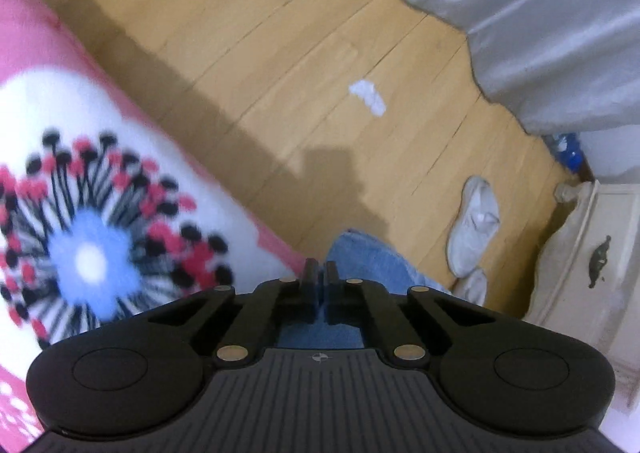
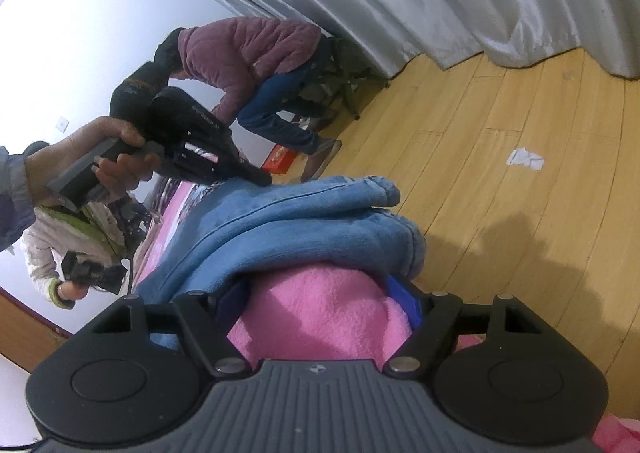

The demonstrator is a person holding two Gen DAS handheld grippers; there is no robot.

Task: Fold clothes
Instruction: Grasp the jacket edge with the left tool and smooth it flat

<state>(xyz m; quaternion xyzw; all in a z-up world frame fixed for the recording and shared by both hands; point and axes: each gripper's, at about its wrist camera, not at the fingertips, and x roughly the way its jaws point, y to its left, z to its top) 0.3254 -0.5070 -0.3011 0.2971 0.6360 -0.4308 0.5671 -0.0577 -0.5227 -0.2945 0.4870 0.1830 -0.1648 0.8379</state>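
In the right wrist view a light blue garment (image 2: 304, 221) lies folded over a pink fleece bundle (image 2: 320, 317) at the bed's edge. My right gripper (image 2: 320, 293) has its jaws wide around the pink bundle, which fills the gap and presses both sides. Its fingertips are hidden under the blue cloth. A hand holds my left gripper (image 2: 260, 177) with its tip on the far edge of the blue garment. In the left wrist view the left gripper (image 1: 321, 273) points steeply down, fingers together, with the blue garment (image 1: 372, 261) caught between them.
A pink bedspread (image 1: 92, 213) with a flower print lies to the left. On the wooden floor (image 1: 280, 53) are a white paper scrap (image 1: 368, 97) and white shoes (image 1: 472, 225). A cream cabinet (image 1: 592, 253) and grey curtain (image 1: 540, 13) stand right. Two people (image 2: 256, 65) stand behind.
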